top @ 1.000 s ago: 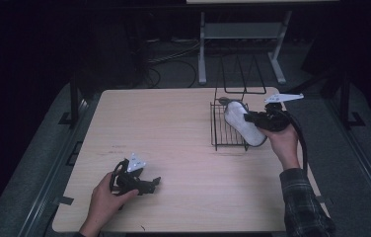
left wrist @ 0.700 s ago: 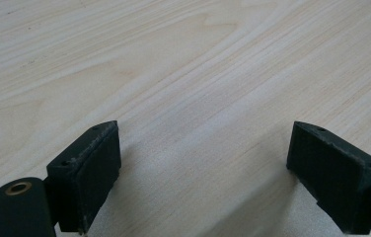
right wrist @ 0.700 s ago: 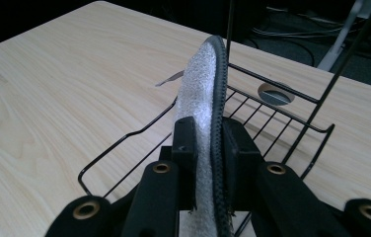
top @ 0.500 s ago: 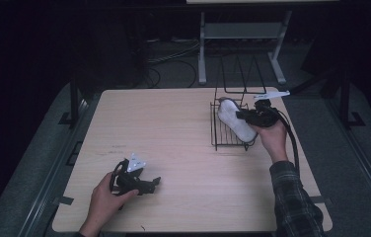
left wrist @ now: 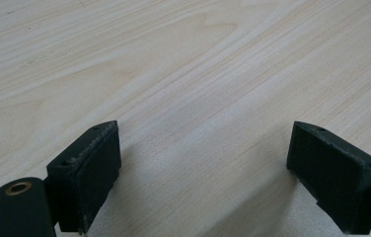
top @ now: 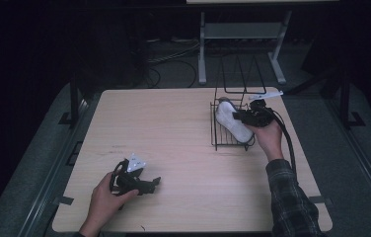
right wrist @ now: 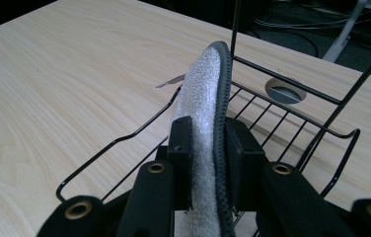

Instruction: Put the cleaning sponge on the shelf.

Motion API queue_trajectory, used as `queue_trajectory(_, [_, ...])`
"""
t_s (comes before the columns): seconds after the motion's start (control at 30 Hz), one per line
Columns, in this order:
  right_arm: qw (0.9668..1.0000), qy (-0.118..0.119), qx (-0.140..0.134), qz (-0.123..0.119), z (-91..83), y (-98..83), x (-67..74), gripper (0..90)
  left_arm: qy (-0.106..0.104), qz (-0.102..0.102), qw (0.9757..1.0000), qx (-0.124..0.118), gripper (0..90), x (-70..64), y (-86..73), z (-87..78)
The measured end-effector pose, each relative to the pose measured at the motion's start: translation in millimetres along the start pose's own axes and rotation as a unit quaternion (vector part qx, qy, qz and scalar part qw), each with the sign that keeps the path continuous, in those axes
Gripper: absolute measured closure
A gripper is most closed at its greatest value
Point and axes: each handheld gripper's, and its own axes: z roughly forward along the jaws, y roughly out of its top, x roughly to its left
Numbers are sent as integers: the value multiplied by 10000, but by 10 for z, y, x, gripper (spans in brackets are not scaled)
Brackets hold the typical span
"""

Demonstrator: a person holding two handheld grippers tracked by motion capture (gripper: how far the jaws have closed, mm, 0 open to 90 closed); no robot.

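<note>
The left gripper (top: 141, 183) rests low over the bare table (top: 173, 128) near its front left corner, jaws wide apart with nothing between them. To the right, a black wire rack (top: 230, 126) stands at the table's far right side, and the right gripper (top: 237, 117) is clamped on a white pad (top: 233, 121) that sits on edge inside it; its jaws have just been easing open a little, though both still press the pad's faces. The pad (right wrist: 204, 98) looks light, thin and soft, with a fuzzy white face and a dark stitched rim, so it should flex and sag if held far out. A grip across the flat faces near one end, as now, seems soundest.
</note>
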Motion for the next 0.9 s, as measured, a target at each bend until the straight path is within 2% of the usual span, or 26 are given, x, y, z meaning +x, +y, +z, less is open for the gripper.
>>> queue_trajectory(0.43, [9999, -141, 55, -35, 64, -27, -32, 712, 2, -8, 10000, -1, 124, -1, 0, 0])
queue_trajectory(0.63, [9995, -260, 146, -71, 89, -41, -32, 633, 1, -5, 10000, -1, 124, -1, 0, 0])
queue_trajectory(0.83, [9993, -315, 191, -61, 102, -49, -38, 596, 1, -5, 10000, -1, 124, -1, 0, 0])
queue_trajectory(0.9, [9992, -344, 211, -81, 108, -53, -45, 555, 1, -6, 10000, -1, 124, -1, 0, 0])
